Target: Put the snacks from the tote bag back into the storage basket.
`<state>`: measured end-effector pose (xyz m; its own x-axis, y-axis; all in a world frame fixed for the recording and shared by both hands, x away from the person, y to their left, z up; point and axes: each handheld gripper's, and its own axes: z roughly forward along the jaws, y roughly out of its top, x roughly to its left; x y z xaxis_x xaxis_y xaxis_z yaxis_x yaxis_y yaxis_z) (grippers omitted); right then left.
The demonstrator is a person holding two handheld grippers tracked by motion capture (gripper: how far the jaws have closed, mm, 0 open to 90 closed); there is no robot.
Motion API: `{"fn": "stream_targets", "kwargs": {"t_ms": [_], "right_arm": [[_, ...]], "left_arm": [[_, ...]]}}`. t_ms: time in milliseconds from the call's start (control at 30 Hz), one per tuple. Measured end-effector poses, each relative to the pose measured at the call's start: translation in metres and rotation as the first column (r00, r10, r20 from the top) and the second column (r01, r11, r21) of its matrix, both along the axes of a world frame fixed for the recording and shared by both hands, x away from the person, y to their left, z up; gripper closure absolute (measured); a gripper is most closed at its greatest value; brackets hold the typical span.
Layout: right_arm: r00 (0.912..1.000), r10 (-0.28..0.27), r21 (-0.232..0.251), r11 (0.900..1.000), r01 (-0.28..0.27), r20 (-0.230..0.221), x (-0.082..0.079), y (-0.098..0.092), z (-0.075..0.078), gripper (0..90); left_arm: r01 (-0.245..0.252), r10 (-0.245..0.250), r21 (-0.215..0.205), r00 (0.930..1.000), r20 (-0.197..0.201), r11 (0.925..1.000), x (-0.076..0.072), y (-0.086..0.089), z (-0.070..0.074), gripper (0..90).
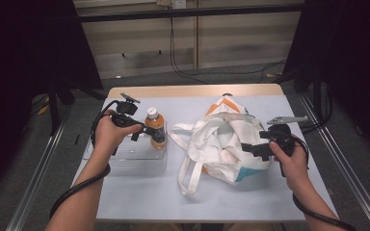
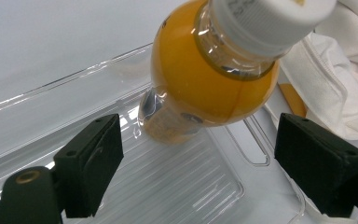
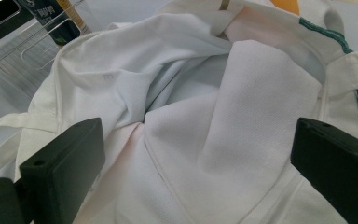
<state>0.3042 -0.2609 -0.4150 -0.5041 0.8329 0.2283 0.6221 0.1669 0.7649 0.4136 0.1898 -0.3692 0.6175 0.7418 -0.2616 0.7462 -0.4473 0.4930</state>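
High view: the bottle stands upright in a clear tray toward the surface's left edge, long axis vertical. The left gripper comes at it level from the left, its tips just beside the bottle's body. The right gripper rests over the white bag toward the right edge, well apart from the bottle (so the left hand is the nearer one).

Left gripper view: the jaws stand spread, nothing pinched; the bottle lies just ahead, centred between them, white cap leaning toward the upper right.

Right gripper view: the jaws stand spread over the bag's cloth, gripping nothing.
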Motion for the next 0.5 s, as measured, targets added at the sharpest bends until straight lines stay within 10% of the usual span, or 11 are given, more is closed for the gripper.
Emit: {"fn": "stream_targets", "kwargs": {"t_ms": [500], "right_arm": [[1.0, 0.003, -0.002, 1.0, -0.003, -0.002, 0.0, 0.0, -0.001, 2.7]], "left_arm": [[-0.004, 0.004, -0.014, 0.9998, 0.018, 0.9999, -0.007, 0.008, -0.011, 14.6]]}}
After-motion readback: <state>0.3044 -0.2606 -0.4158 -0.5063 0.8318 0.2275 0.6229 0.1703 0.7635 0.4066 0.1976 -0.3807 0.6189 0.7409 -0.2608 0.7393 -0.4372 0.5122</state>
